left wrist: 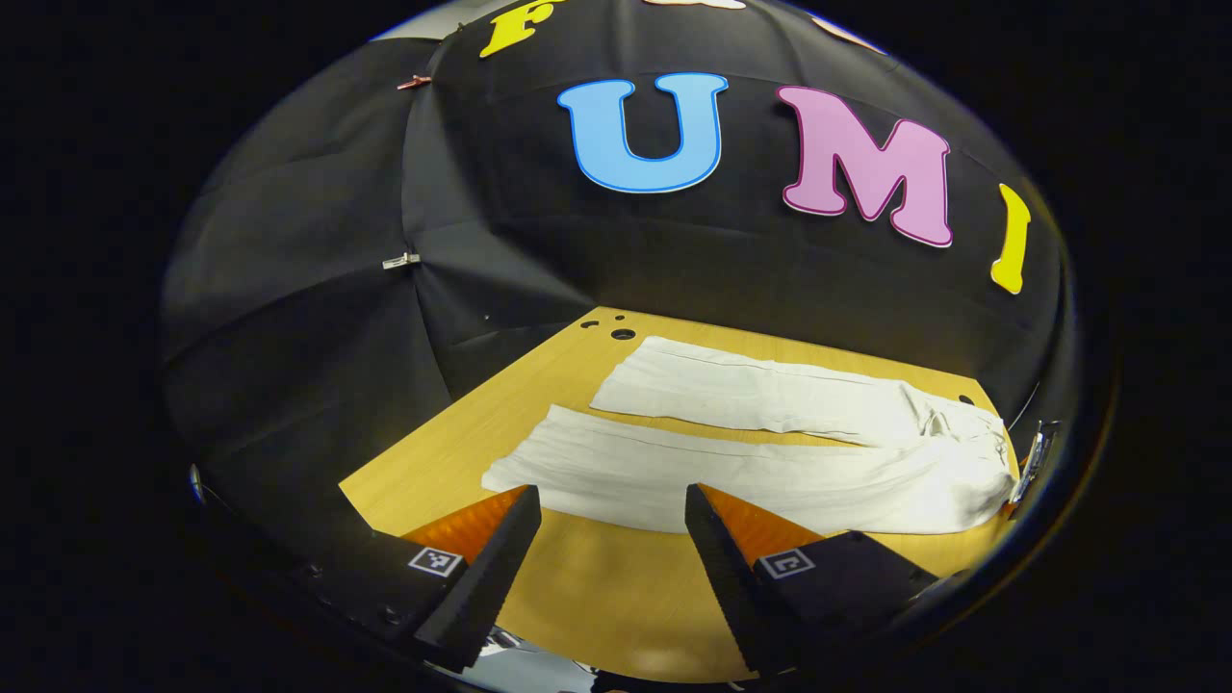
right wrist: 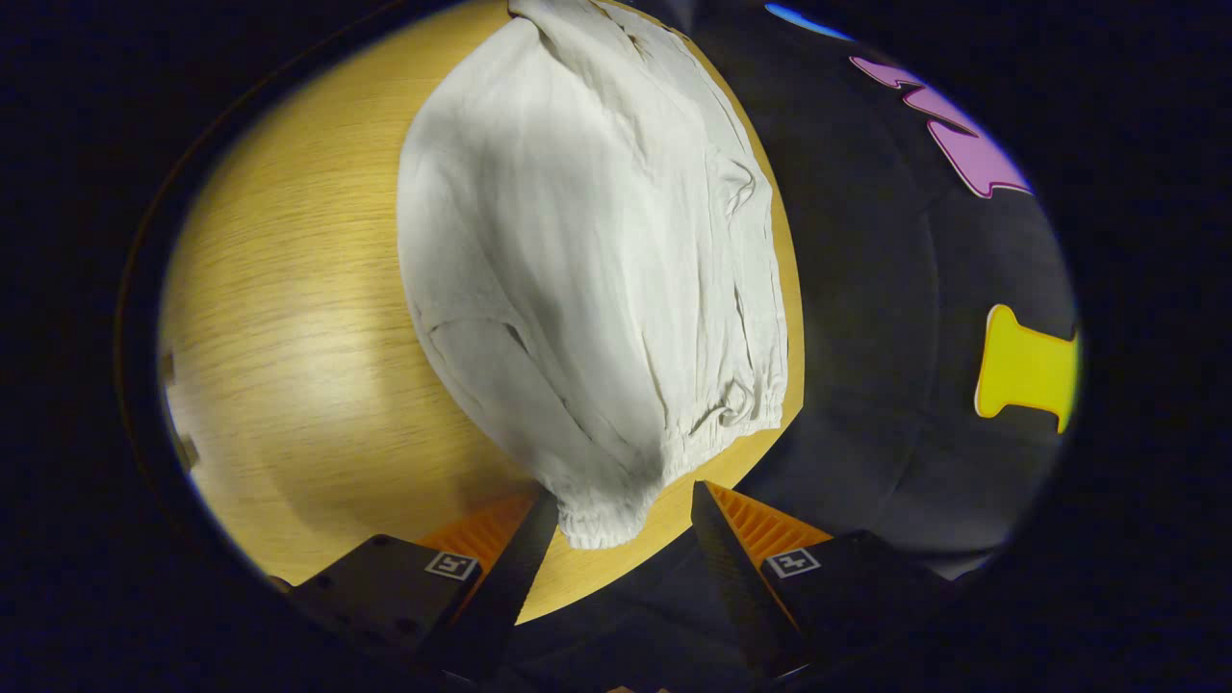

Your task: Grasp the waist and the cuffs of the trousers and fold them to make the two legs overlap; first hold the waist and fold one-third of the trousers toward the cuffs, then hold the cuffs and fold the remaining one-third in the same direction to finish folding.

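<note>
Across the worktop (left wrist: 597,597) the trousers (left wrist: 770,452) lie flat, legs still apart. Both my claws stand apart, holding nothing: left claw (left wrist: 613,520) near the closer leg, right claw (right wrist: 624,525) at the waist (right wrist: 602,515). First step, I judge: clamp waist and cuff, then overlap the legs.

This is a recording booth, not a home: a draped black cloth wall (left wrist: 318,318) pinned with small metal clips (left wrist: 401,261) closes in a light wooden tabletop (left wrist: 462,423) with drilled holes (left wrist: 623,334).
</note>
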`<state>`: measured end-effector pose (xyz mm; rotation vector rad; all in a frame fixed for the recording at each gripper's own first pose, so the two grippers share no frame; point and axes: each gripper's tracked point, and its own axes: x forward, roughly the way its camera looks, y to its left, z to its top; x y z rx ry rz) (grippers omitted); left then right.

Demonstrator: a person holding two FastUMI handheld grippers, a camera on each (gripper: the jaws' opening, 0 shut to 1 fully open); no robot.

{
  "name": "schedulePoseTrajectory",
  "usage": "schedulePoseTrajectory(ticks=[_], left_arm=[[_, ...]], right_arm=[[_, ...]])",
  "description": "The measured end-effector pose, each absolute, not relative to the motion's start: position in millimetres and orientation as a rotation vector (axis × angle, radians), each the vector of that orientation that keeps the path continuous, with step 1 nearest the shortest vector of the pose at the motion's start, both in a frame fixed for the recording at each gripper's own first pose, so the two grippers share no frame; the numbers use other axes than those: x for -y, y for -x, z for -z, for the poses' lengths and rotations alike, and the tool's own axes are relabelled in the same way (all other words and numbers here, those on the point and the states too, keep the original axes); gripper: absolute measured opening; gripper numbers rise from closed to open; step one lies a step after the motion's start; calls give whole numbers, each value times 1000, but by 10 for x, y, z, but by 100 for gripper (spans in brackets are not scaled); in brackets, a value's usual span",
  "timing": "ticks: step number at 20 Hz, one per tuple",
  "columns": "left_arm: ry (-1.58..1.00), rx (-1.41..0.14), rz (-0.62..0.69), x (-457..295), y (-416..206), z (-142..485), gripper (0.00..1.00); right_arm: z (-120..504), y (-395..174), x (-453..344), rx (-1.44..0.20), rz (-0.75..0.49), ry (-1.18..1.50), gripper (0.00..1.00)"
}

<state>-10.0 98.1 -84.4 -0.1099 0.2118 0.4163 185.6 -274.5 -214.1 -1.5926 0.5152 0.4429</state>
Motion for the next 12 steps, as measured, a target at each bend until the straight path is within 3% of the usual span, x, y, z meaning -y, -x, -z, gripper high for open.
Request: schedulePoseTrajectory(ticks=[1,3,4,5,6,7,9,11,12], left_arm=[[97,-212,-416,-1031,83,827,96],[79,-218,-410,-1121,53,821,96],[67,-224,-405,-1152,37,840,96],[48,-232,-399,-1209,15,857,96],[20,-246,-396,-1274,6,911,96],[-30,-256,-399,-1363,-8,938,96],[-195,-302,-426,-1678,-25,968,98],[-310,-334,-403,-1856,-123,1025,98],[-363,-353,-382,-1909,-184,1063,98]], right_arm=[[2161,-1884,2731,-526,-438,1593,92],[2222,-1927,2737,-568,-419,1599,78],[2278,-1936,2758,-601,-413,1606,64],[2307,-1954,2762,-626,-404,1620,57],[2324,-1971,2754,-643,-391,1642,41],[2318,-1985,2760,-654,-379,1663,33],[2301,-1903,2667,-717,-374,1675,27],[2356,-2006,2739,-789,-396,1621,15],[2321,-2000,2727,-803,-413,1600,14]])
